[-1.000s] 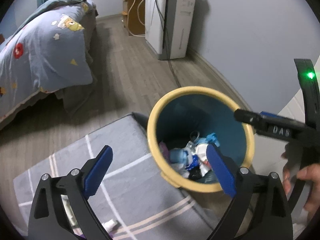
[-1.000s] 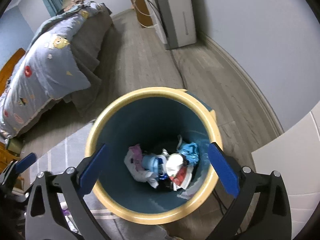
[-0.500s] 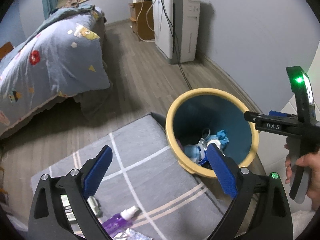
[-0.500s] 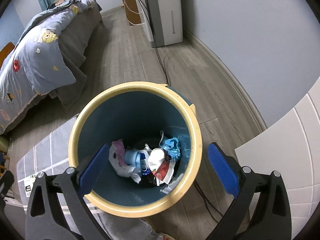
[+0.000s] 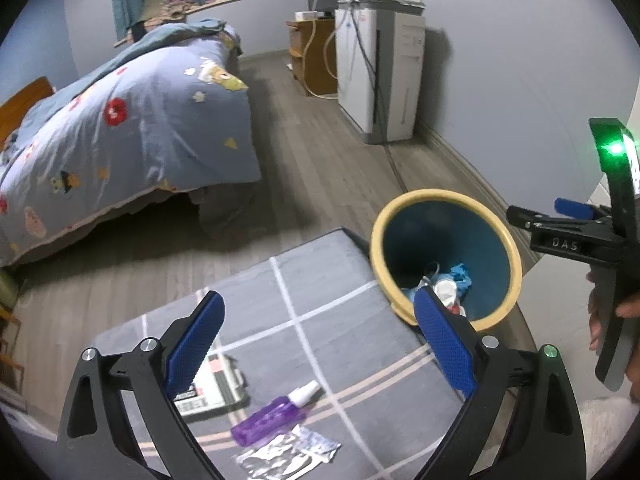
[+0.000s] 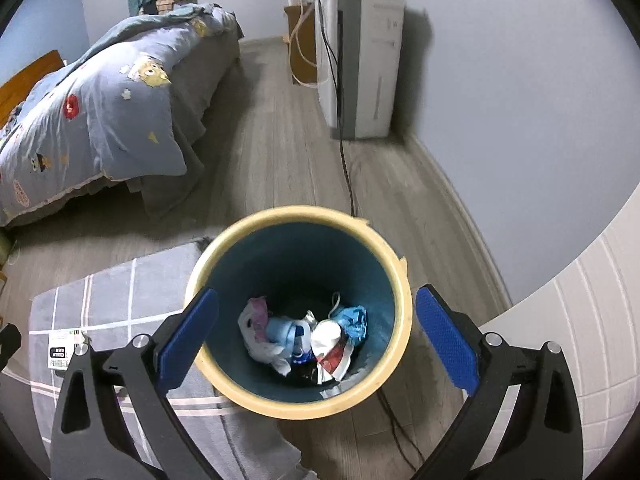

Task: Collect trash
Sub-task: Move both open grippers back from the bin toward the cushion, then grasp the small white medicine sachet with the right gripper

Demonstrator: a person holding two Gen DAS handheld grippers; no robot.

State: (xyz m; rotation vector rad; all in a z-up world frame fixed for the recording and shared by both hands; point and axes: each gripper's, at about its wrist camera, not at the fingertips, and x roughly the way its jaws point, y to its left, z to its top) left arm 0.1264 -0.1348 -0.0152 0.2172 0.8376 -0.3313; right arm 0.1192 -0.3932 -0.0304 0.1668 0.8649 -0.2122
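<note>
A blue trash bin with a yellow rim (image 6: 403, 308) stands on the floor beside a grey rug; it also shows in the left wrist view (image 5: 516, 264). Crumpled trash (image 6: 308, 340) lies at its bottom. My right gripper (image 6: 316, 340) is open and empty, held above the bin. My left gripper (image 5: 316, 340) is open and empty above the rug (image 5: 312, 280). On the rug lie a purple spray bottle (image 5: 272, 416), a silver foil wrapper (image 5: 288, 452) and a white box (image 5: 212, 392). The right gripper shows at the right of the left wrist view (image 5: 568, 224).
A bed with a blue patterned quilt (image 5: 120, 140) stands at the left. A white appliance (image 5: 380, 72) with cables stands by the far wall, a wooden cabinet (image 5: 308, 56) beside it. A cable (image 6: 348, 184) runs along the wooden floor. A white tiled surface (image 6: 580, 320) is at the right.
Both grippers have pulled up and back from the bin. The left wrist view now takes in the rug with the bottle, wrapper and box. Both grippers stay open.
</note>
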